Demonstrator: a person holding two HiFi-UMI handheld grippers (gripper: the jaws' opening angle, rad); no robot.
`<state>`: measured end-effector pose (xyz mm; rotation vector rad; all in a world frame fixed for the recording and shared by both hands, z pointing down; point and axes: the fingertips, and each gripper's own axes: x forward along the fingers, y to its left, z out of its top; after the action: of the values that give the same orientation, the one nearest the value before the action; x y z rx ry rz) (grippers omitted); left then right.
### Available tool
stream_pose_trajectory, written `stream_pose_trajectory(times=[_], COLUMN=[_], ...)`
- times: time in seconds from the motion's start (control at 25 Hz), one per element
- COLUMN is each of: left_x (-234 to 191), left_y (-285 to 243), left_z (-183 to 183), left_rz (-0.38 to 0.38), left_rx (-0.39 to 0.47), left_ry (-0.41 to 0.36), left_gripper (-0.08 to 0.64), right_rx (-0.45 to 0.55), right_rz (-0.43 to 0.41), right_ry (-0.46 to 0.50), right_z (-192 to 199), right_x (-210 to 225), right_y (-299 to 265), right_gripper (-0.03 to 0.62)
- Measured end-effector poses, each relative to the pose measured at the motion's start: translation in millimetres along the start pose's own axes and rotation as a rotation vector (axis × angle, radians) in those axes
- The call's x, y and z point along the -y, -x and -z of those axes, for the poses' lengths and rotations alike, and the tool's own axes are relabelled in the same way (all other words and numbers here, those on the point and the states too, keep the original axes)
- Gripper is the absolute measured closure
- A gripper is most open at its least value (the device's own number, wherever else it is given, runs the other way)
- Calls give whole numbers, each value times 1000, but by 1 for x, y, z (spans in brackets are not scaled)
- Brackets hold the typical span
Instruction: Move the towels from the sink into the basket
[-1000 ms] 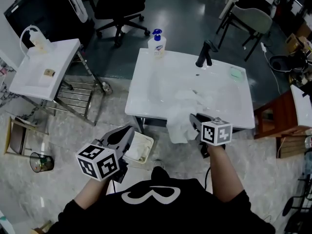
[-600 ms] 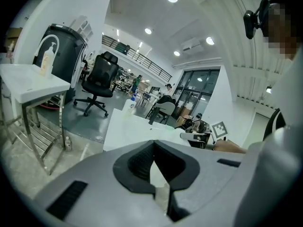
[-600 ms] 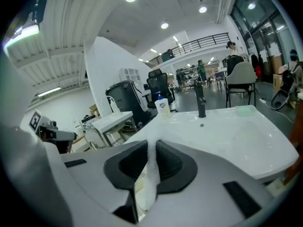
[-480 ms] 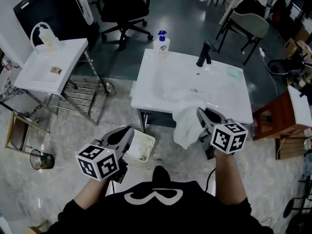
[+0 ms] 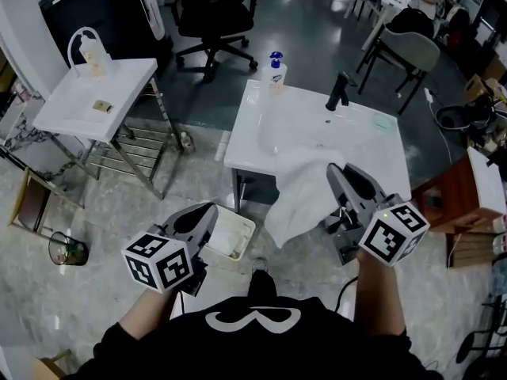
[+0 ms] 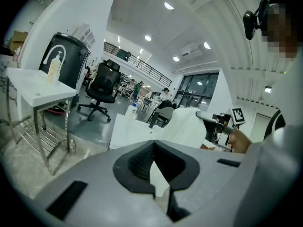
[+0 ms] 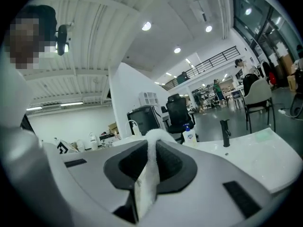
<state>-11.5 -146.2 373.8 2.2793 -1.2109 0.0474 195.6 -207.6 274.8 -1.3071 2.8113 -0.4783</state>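
Evenly bright under ceiling lights (image 6: 169,5); fisheye-warped edges, dark corners.

The person wears a black top (image 5: 261,347) with a white curved emblem (image 5: 245,318) on the front and black sleeves (image 5: 119,345). The left hand-held gripper (image 5: 207,210) and the right hand-held gripper (image 5: 338,170) share one build: a light grey tapering shell, black ridged pads (image 6: 139,162) and dark rectangular insets (image 6: 66,200). Each carries a white cube (image 5: 158,261) printed with black square markers. A thin black cable (image 5: 342,289) trails from the right one.
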Motion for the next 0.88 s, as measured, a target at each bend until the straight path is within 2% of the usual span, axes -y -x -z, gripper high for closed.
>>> stream_pose_trajectory(times=[0.24,0.44,0.6,0.88], left_x=[2,-10,-26,-52], left_y=[34,65,83,109], left_z=[-5,-1,13,38], left_rz=[-20,-59,-92,-162], left_rx=[38,62,62,52], left_ry=[-6,13,36,87], left_gripper=[554,554,554,554], right_rx=[79,72,27,-129], right_rz=[-95,-160,-197,-259], right_ry=[40,80,76,37], right_z=[-29,-29,-5,68], right_x=[-58,-100,-124,-145], right_y=[11,10,0,-40], right_gripper=[540,540,540,540])
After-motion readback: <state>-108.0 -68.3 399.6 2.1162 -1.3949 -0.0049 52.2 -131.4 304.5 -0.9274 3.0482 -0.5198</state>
